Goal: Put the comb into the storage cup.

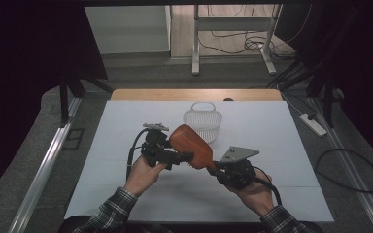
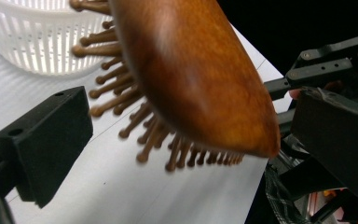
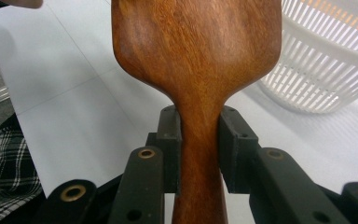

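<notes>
Clamped between my right tongs (image 3: pixel 199 149), the narrow handle of the reddish-brown wooden paddle hairbrush (image 1: pixel 191 146) sits firm, its broad head raised over the white table (image 1: pixel 281 145) just in front of the white slotted plastic basket (image 1: pixel 203 122). My left tongs (image 1: pixel 184 156) stand wide around the head, one black pad (image 2: pixel 46 140) clear of the wooden bristle pins, gripping nothing. I judge the brush stiff and fairly light, its polished back likely slick, so the waisted neck where I hold it seems the surest purchase; the pins look the part to spare from squeezing. No brand, label or lettering can be read on brush or basket.
</notes>
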A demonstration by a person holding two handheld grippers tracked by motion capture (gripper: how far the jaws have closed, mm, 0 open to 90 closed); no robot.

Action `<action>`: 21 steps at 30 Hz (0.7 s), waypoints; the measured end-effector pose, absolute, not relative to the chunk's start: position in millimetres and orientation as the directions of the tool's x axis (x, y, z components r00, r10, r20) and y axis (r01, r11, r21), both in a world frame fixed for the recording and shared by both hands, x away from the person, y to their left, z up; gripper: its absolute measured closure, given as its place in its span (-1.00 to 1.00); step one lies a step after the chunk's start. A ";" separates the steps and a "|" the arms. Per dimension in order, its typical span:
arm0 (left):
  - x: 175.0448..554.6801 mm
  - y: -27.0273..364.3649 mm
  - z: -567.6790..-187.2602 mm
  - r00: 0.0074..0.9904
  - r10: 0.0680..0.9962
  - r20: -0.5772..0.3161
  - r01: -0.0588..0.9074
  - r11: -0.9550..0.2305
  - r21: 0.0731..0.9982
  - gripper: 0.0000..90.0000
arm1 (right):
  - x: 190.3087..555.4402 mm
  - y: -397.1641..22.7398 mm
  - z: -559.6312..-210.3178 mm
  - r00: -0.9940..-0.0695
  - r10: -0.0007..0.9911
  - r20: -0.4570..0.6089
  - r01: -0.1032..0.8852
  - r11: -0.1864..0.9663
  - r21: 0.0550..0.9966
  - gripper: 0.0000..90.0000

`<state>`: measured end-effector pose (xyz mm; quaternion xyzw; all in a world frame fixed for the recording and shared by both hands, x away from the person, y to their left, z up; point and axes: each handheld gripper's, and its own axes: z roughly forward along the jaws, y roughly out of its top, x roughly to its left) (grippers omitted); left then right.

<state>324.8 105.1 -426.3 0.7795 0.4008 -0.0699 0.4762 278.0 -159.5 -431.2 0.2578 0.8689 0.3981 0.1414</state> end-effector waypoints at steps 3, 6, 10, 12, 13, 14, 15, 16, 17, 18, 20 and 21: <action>326.6 102.5 -426.8 0.668 0.555 -0.496 0.694 -0.225 0.683 -1.00 | 277.2 -158.5 -431.4 -0.828 0.559 -0.039 0.333 0.547 0.768 0.60; 327.5 101.3 -427.1 0.670 0.549 -0.500 0.694 -0.222 0.685 -1.00 | 276.8 -158.0 -431.3 -0.830 0.557 -0.036 0.333 0.545 0.770 0.60; 329.7 99.4 -427.8 0.675 0.530 -0.513 0.694 -0.222 0.684 -1.00 | 276.6 -157.6 -431.5 -0.830 0.556 -0.034 0.333 0.545 0.770 0.60; 329.6 98.8 -427.8 0.675 0.526 -0.518 0.696 -0.221 0.683 -0.95 | 276.2 -157.3 -431.6 -0.832 0.554 -0.038 0.329 0.547 0.770 0.60; 329.6 98.8 -427.8 0.675 0.526 -0.518 0.696 -0.221 0.683 -0.92 | 276.2 -157.3 -431.6 -0.832 0.554 -0.038 0.329 0.547 0.770 0.60; 329.3 98.7 -427.9 0.677 0.525 -0.516 0.695 -0.224 0.683 -0.86 | 276.0 -156.9 -431.7 -0.832 0.553 -0.042 0.325 0.547 0.771 0.60; 329.1 99.0 -428.0 0.677 0.523 -0.517 0.695 -0.224 0.683 -0.79 | 275.9 -156.8 -431.7 -0.833 0.552 -0.042 0.324 0.548 0.772 0.60; 329.0 99.5 -428.1 0.676 0.522 -0.521 0.696 -0.218 0.684 -0.72 | 276.1 -156.8 -431.8 -0.834 0.550 -0.040 0.324 0.548 0.771 0.60; 329.0 99.9 -428.2 0.674 0.518 -0.526 0.699 -0.218 0.681 -0.65 | 276.0 -156.7 -432.0 -0.834 0.550 -0.045 0.322 0.550 0.770 0.60; 329.0 99.9 -428.2 0.674 0.518 -0.526 0.699 -0.218 0.681 -0.60 | 276.1 -156.7 -432.1 -0.834 0.550 -0.045 0.322 0.551 0.769 0.60; 329.5 101.2 -428.3 0.665 0.512 -0.544 0.712 -0.212 0.670 -0.56 | 276.0 -156.7 -432.5 -0.834 0.549 -0.044 0.323 0.553 0.768 0.60; 329.9 102.0 -428.4 0.660 0.509 -0.553 0.717 -0.207 0.666 -0.53 | 276.0 -156.6 -432.7 -0.835 0.549 -0.044 0.323 0.553 0.768 0.60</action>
